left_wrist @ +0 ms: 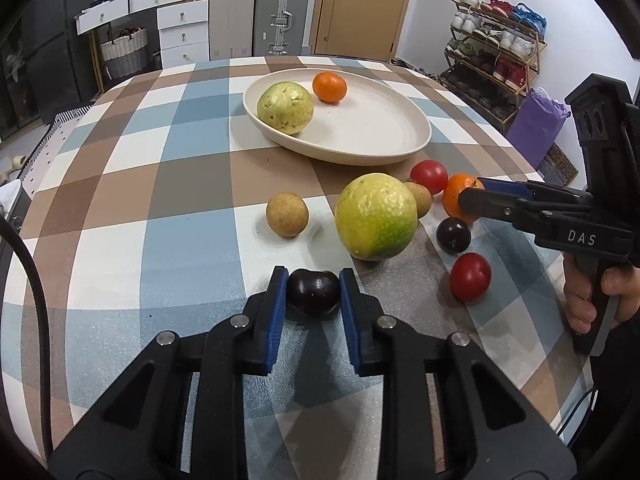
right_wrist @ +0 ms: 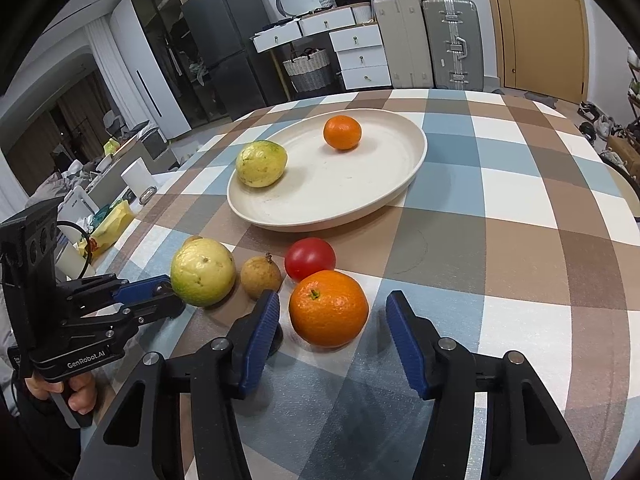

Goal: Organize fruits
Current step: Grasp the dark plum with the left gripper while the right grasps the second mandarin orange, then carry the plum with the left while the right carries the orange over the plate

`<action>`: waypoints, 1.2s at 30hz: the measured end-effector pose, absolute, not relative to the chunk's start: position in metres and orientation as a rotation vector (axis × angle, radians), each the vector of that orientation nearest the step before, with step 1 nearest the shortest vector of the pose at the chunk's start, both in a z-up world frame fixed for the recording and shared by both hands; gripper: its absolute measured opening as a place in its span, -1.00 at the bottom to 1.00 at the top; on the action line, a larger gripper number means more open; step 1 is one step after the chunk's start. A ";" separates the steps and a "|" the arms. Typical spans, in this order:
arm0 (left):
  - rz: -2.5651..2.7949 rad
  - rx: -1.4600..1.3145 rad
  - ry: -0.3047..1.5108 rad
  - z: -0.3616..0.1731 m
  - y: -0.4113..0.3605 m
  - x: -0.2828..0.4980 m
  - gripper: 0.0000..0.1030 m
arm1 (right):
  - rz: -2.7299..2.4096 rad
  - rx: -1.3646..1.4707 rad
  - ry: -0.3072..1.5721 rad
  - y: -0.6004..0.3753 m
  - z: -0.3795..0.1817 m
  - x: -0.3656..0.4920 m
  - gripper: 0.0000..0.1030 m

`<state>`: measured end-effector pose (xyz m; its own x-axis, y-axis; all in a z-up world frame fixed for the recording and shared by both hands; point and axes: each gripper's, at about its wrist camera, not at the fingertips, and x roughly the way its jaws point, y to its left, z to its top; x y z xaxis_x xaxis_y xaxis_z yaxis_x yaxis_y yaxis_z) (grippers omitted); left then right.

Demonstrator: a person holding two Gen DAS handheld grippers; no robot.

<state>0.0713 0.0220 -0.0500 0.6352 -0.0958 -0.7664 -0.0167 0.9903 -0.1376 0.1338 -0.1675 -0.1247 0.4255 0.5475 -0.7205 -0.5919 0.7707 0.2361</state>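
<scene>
My left gripper (left_wrist: 313,290) is shut on a dark plum (left_wrist: 313,293) at table level. A cream plate (left_wrist: 384,136) holds a yellow-green guava (left_wrist: 285,107) and a small orange (left_wrist: 329,87). In front of the plate lie a large guava (left_wrist: 375,216), a brown round fruit (left_wrist: 287,214), two red tomatoes (left_wrist: 470,277), another plum (left_wrist: 453,235) and an orange (left_wrist: 456,198). My right gripper (right_wrist: 332,320) is open, its jaws on either side of that orange (right_wrist: 328,308), not touching it. The plate also shows in the right wrist view (right_wrist: 404,188).
The table (left_wrist: 120,208) has a checked blue, brown and white cloth. A second brown fruit (right_wrist: 261,277) and a tomato (right_wrist: 310,258) lie just beyond the orange. Suitcases, drawers and a shoe rack (left_wrist: 492,52) stand beyond the table.
</scene>
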 end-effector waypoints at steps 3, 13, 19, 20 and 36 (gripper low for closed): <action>-0.047 -0.140 0.877 -0.049 0.023 0.070 -0.55 | 0.714 -0.056 0.878 -0.167 -0.125 0.134 0.07; -0.038 -0.160 0.840 -0.041 0.029 0.066 -0.55 | 0.721 -0.056 0.896 -0.165 -0.128 0.134 -0.15; -0.030 -0.164 0.823 -0.037 0.031 0.064 -0.55 | 0.724 -0.053 0.888 -0.167 -0.128 0.133 -0.19; -0.030 -0.167 0.819 -0.036 0.032 0.064 -0.55 | 0.724 -0.051 0.883 -0.167 -0.128 0.133 -0.20; -0.017 -0.165 0.732 -0.010 0.030 0.056 -0.55 | 0.743 0.010 0.780 -0.180 -0.103 0.126 -0.20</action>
